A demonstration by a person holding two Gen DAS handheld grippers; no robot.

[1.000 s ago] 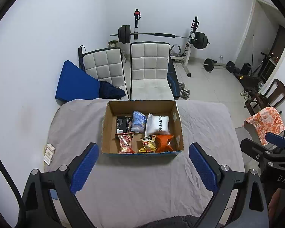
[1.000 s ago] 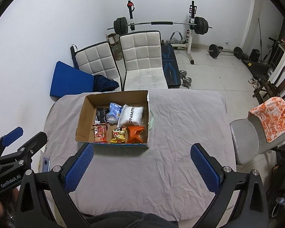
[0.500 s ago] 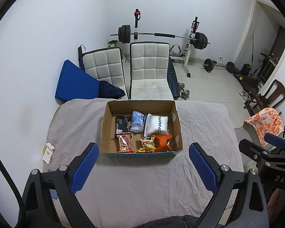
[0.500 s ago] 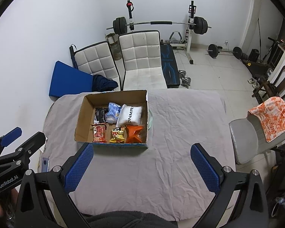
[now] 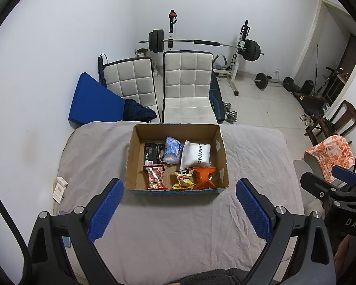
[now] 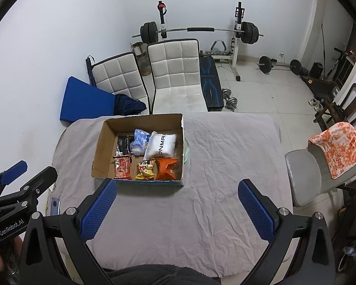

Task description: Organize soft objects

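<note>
Six soft packs lie in the box (image 5: 176, 188) on the counter (image 5: 178, 225) in the left wrist view, a red pack (image 5: 155, 176), yellow pack (image 5: 184, 178) and orange pack (image 5: 203, 175) along the near wall with a black pack (image 5: 152, 153), blue pack (image 5: 172, 150) and white pack (image 5: 195, 154) behind, while the left claw (image 5: 176, 207) hangs wide apart and empty short of the box, the right tool beside it reading "DAS". From the right wrist view the right claw (image 6: 178, 210) is likewise spread and empty over bare cloth, the white pack reads "PNMAX" and the left tool "GenRobot.AI". This fits packs waiting to come out or just tidied in, so I judge any grip should be light and mid-pack.
</note>
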